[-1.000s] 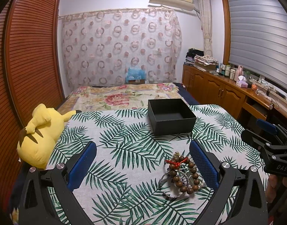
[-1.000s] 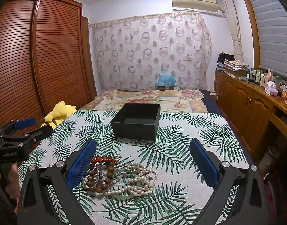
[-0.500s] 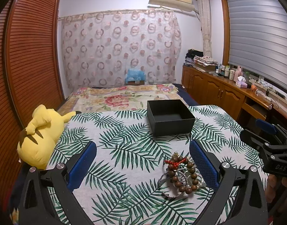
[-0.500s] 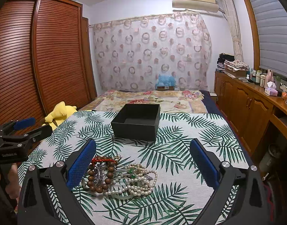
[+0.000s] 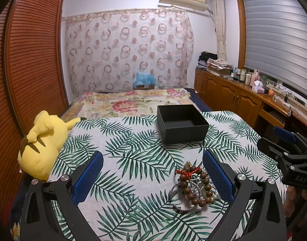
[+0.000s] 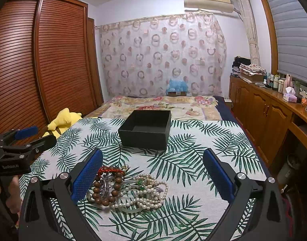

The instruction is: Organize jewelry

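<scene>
A pile of jewelry lies on the palm-leaf cloth: a brown wooden bead bracelet (image 6: 105, 188) with a red cord, white pearl strands (image 6: 147, 192) and thin bangles. In the left wrist view the bead bracelet (image 5: 195, 186) lies by the right finger. An open black box (image 6: 146, 129) stands beyond the pile, empty; it also shows in the left wrist view (image 5: 181, 123). My left gripper (image 5: 152, 172) is open, left of the pile. My right gripper (image 6: 152, 172) is open above the pile, holding nothing.
A yellow plush toy (image 5: 41, 140) lies at the cloth's left edge. A floral bedspread (image 5: 133, 102) lies behind the box. Wooden cabinets (image 6: 269, 116) with bottles run along the right wall. A slatted wardrobe (image 6: 33, 60) stands on the left.
Both grippers have drifted very slightly; the jewelry and box have not moved. Both stay open.
</scene>
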A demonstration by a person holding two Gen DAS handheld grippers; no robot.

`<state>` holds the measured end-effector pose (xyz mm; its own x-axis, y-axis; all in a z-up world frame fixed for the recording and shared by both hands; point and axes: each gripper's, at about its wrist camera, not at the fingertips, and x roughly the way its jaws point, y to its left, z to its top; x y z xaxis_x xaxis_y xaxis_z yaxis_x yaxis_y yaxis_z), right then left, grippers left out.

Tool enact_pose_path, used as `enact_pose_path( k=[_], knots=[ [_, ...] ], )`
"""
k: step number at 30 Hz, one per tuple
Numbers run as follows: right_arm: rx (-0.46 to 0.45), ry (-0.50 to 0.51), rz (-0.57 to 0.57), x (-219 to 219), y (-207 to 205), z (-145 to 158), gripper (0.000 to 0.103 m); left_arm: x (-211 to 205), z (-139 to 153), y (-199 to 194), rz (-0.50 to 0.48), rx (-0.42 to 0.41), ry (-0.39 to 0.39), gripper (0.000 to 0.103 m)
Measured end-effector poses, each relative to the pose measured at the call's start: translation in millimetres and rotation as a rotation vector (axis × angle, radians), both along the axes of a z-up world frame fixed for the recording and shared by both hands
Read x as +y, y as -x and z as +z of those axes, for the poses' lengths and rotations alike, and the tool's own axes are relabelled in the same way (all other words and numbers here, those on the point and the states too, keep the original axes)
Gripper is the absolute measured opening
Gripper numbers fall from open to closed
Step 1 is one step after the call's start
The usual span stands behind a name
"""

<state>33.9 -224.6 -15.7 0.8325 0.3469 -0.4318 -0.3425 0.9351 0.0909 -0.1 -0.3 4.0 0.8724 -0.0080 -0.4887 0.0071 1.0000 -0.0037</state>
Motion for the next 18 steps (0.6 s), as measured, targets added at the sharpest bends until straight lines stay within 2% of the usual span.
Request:
enact_pose_path(
  k=[18],
  knots=[
    [-0.001, 0.001, 0.001, 0.7, -1.0, -0.2, 0.101, -2.0, -7.3, -0.6, 0.000, 0.000, 0.001, 0.096]
  ],
)
